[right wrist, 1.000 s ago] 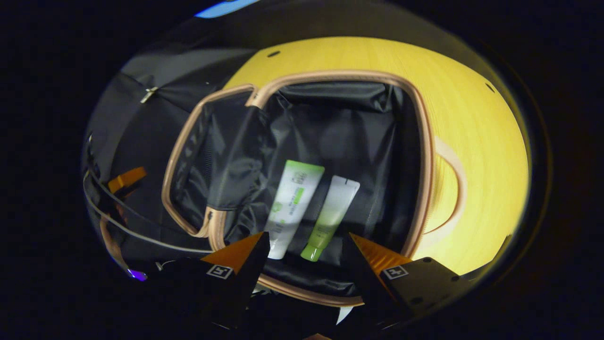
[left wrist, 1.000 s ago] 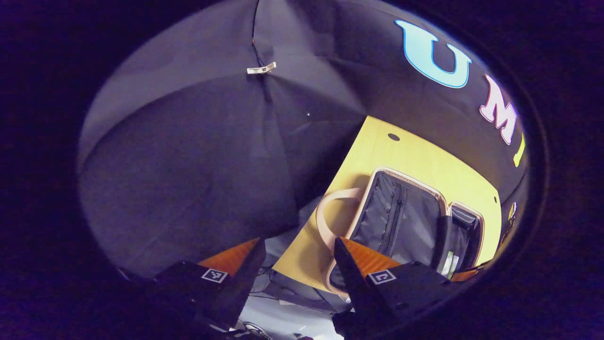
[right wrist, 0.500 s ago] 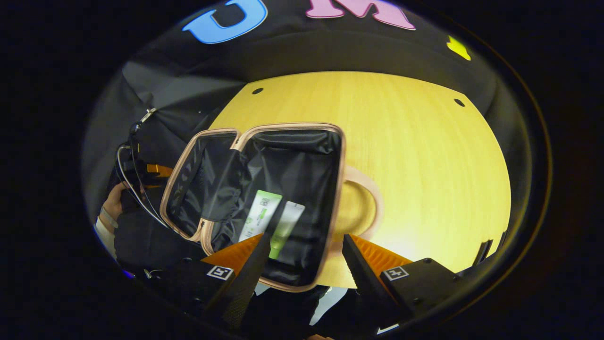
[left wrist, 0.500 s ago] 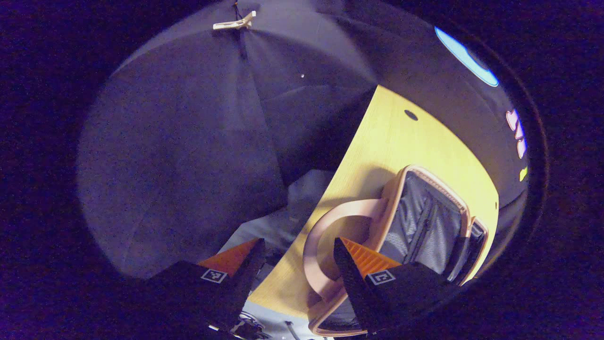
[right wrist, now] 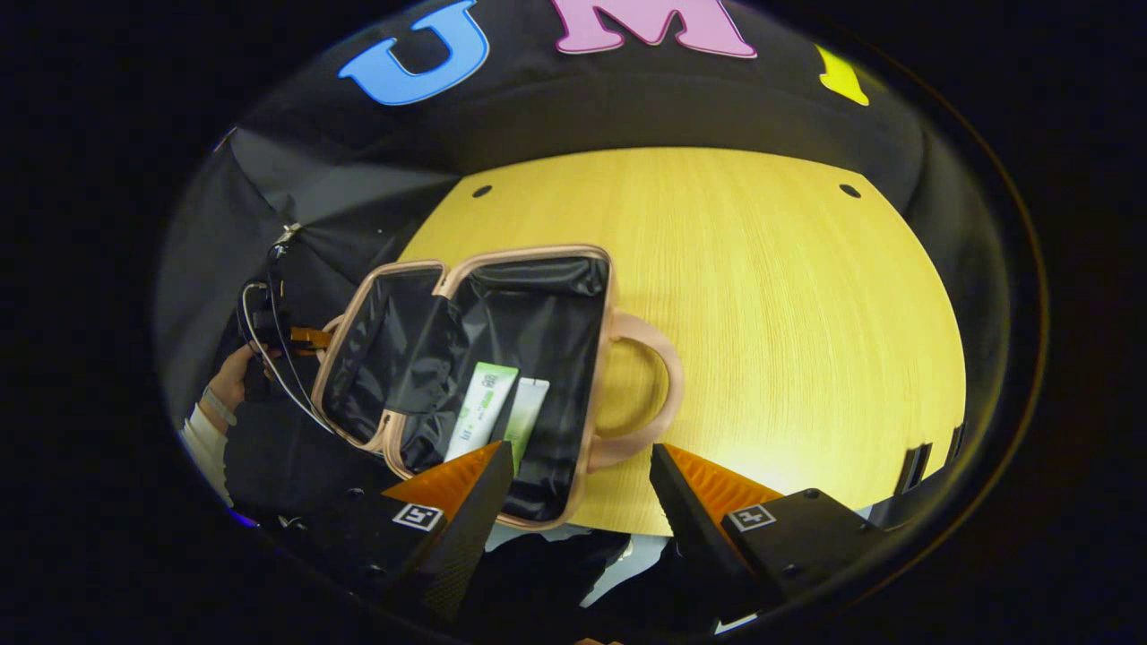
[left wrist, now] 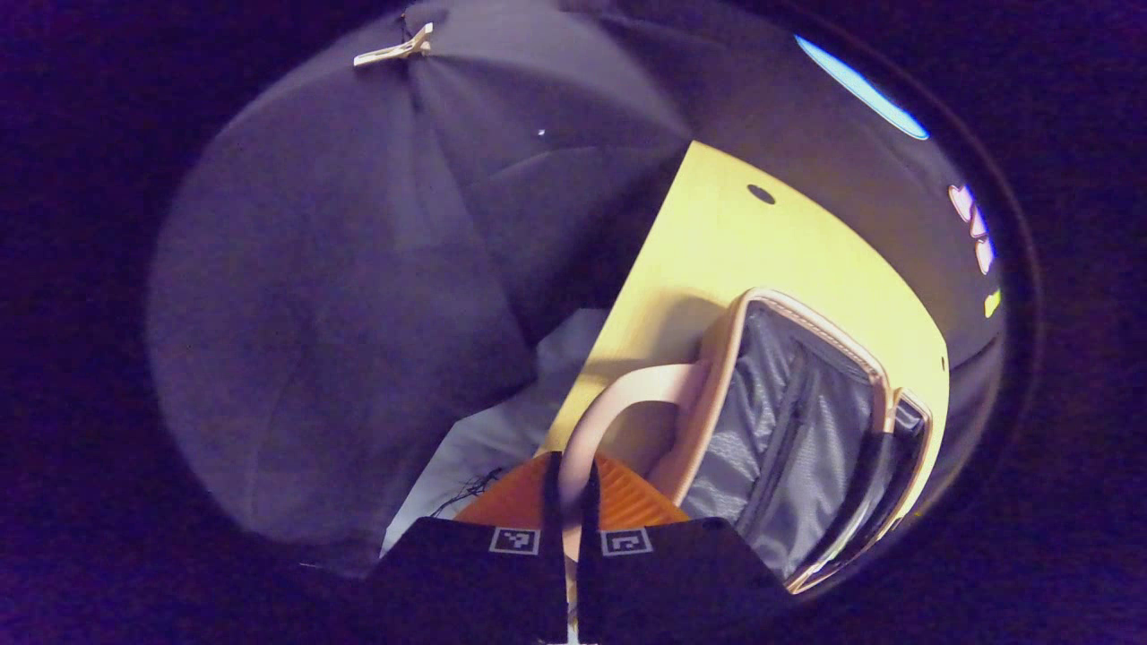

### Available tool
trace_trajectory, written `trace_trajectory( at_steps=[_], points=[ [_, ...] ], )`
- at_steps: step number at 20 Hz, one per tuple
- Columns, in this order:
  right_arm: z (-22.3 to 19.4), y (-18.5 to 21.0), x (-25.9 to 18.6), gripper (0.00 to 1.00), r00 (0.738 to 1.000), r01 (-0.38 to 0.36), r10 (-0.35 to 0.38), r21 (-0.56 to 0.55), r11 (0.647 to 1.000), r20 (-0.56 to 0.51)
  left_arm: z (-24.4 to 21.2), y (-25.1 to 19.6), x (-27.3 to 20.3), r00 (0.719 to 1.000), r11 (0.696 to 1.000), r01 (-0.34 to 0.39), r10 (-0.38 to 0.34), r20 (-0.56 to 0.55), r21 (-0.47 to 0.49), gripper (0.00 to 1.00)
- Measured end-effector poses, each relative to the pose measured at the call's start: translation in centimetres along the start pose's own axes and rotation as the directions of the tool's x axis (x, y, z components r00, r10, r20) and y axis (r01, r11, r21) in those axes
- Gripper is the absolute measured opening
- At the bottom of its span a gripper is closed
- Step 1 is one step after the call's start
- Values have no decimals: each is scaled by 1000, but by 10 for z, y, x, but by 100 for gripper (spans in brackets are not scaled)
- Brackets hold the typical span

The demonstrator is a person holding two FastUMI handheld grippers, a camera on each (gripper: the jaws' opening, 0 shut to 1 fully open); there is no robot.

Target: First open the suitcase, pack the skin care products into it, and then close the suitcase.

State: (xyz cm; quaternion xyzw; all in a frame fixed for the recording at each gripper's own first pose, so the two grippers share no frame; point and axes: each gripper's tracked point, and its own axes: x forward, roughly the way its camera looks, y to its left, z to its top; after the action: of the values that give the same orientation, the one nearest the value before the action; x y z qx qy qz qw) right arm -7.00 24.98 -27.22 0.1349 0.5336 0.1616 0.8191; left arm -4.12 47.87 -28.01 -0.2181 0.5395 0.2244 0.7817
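Observation:
The pink-trimmed suitcase lies open on the yellow table, showing its black lining. Two skin care tubes lie side by side in the right half: a white-and-green tube and a paler tube. In the left gripper view the lid half shows grey mesh lining, and my left gripper is shut on that half's pink handle. In the right gripper view the left gripper sits at the lid's left edge, held by a hand. My right gripper hangs open above the table's near edge, holding nothing.
The other pink handle lies flat on the table to the right of the case. Bare tabletop stretches right of and behind the suitcase, with small holes near the far edge. A cable trails from the left gripper. Pale floor shows beyond the table's left edge.
My left gripper has closed on the lid's handle, which stood between its open fingers before. My right gripper has drawn back from over the tubes, so the suitcase looks smaller and farther.

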Motion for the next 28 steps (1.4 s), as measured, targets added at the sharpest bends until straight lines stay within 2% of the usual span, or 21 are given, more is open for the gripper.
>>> trace_trajectory(
  at_steps=[2, 3, 4, 6, 8, 10, 11, 14, 16, 17, 18, 20, 22, 25, 28],
  points=[
    [13, 8, -4, 98, 998, -36, 36, -7, 999, 52, 19, -13, -43, 997, 997, 18, -23, 80, 73, 9],
    [19, 9, -7, 98, 996, -46, 47, -17, 999, 76, 30, -24, -68, 991, 994, 29, -41, 124, 103, 12],
    [24, 8, -11, 98, 994, -56, 59, -27, 998, 93, 36, -40, -91, 984, 991, 46, -67, 164, 125, 8],
    [32, 5, -20, 98, 989, -75, 80, -44, 996, 121, 49, -80, -143, 958, 976, 111, -156, 242, 187, 11],
    [39, -4, -30, 98, 984, -81, 89, -60, 995, 153, 55, -128, -191, 923, 953, 179, -249, 294, 244, 8],
    [40, -15, -40, 98, 980, -77, 86, -58, 995, 177, 49, -187, -224, 891, 925, 231, -326, 316, 302, 5],
    [39, -23, -47, 98, 978, -76, 83, -47, 996, 189, 43, -215, -234, 877, 911, 244, -353, 324, 333, 8],
    [35, -57, -77, 98, 974, -64, 66, -17, 998, 215, 13, -312, -252, 836, 836, 318, -470, 284, 447, 8],
    [33, -86, -97, 98, 971, -44, 43, -2, 999, 236, -15, -379, -240, 798, 765, 405, -563, 214, 501, 8],
    [30, -101, -107, 97, 971, -34, 31, 6, 999, 239, -32, -409, -227, 789, 738, 447, -592, 166, 505, 8],
    [28, -116, -117, 97, 969, -23, 18, 15, 1000, 246, -54, -437, -211, 786, 721, 479, -606, 120, 502, 8],
    [25, -146, -137, 97, 963, 8, -14, 27, 1000, 269, -92, -481, -173, 789, 698, 492, -610, 73, 521, 8],
    [17, -171, -153, 97, 958, 35, -46, 43, 998, 283, -117, -489, -133, 815, 702, 495, -580, 7, 512, 8],
    [3, -196, -167, 97, 953, 53, -70, 65, 996, 295, -148, -501, -81, 872, 740, 454, -484, -77, 497, 9],
    [-11, -213, -174, 97, 955, 49, -68, 73, 996, 290, -163, -503, -63, 901, 742, 396, -428, -73, 541, 12]
  ],
)
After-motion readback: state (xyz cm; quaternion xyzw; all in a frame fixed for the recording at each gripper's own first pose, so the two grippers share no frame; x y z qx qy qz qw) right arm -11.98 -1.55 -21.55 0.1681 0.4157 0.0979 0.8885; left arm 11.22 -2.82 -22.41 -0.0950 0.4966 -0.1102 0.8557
